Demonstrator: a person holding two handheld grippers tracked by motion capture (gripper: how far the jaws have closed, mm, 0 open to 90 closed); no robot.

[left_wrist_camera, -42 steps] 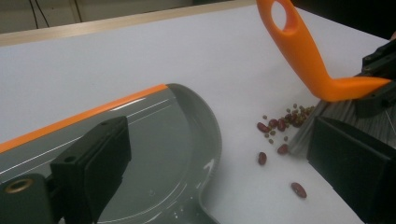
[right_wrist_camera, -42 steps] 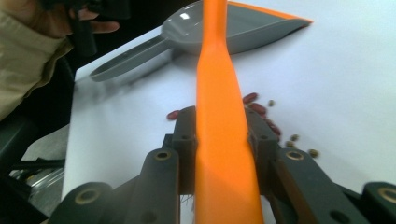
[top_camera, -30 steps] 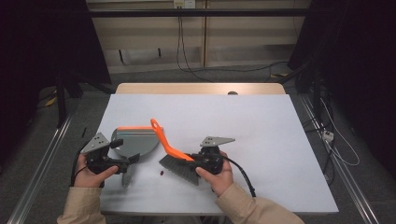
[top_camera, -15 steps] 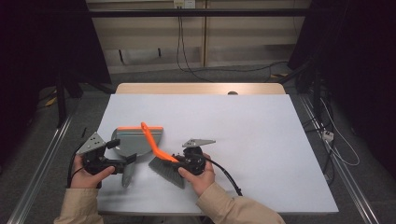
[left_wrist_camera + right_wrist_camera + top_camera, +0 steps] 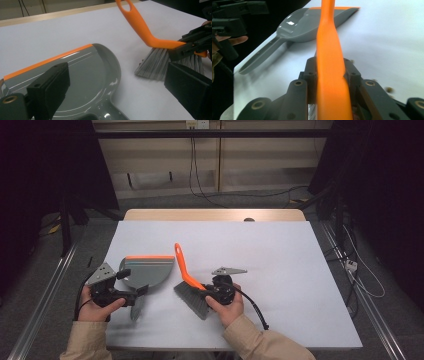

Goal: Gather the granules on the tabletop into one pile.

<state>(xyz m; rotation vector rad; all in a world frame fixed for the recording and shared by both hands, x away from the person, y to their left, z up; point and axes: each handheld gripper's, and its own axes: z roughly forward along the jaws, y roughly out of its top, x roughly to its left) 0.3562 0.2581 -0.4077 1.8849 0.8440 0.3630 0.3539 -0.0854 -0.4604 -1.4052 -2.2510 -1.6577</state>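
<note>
High view: right hand-held gripper (image 5: 212,290) pinching brush (image 5: 187,280); left hand-held gripper (image 5: 134,292) spread beside dustpan (image 5: 145,271).

We note that the right gripper (image 5: 212,292) has shifted along the table (image 5: 280,270), leftward half a second ago and now back to the right, and sits lower than a second ago. The brush (image 5: 190,285) it clamps has changed attitude: its orange handle, which earlier leaned over toward the dustpan (image 5: 145,272), now points away from the person, and its grey bristles appear to rest on the table surface, though the high view is too coarse to confirm contact.
</note>
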